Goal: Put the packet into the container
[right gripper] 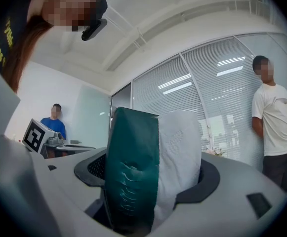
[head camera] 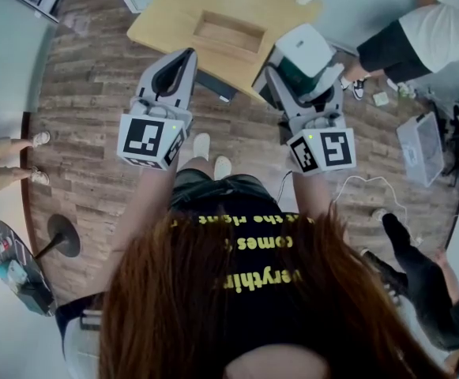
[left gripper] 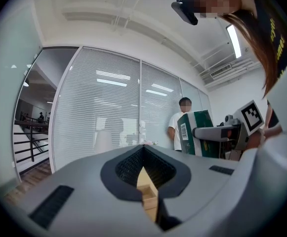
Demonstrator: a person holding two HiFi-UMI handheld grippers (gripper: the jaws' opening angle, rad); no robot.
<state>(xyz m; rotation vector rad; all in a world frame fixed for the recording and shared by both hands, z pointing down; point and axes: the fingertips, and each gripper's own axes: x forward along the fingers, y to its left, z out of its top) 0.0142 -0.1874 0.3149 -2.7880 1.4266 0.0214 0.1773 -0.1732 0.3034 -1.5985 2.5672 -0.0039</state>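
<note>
My right gripper (head camera: 294,76) is shut on the packet (head camera: 302,57), a green and white pack held just off the right corner of the wooden table (head camera: 162,20). In the right gripper view the packet (right gripper: 148,172) stands wedged upright between the jaws and fills the gap. The container (head camera: 229,31) is a shallow open wooden box on the table, to the left of and beyond the packet. My left gripper (head camera: 180,60) hovers at the table's near edge, shut and empty. In the left gripper view a strip of the wooden container (left gripper: 147,194) shows through the slit between the jaws, and the packet (left gripper: 195,132) appears at the right.
People stand around: one in a white shirt (head camera: 442,30) at the upper right, one in black (head camera: 427,283) at the lower right, legs (head camera: 8,160) at the left. A clear plastic bin (head camera: 420,147) and a cable (head camera: 363,184) lie on the floor at the right.
</note>
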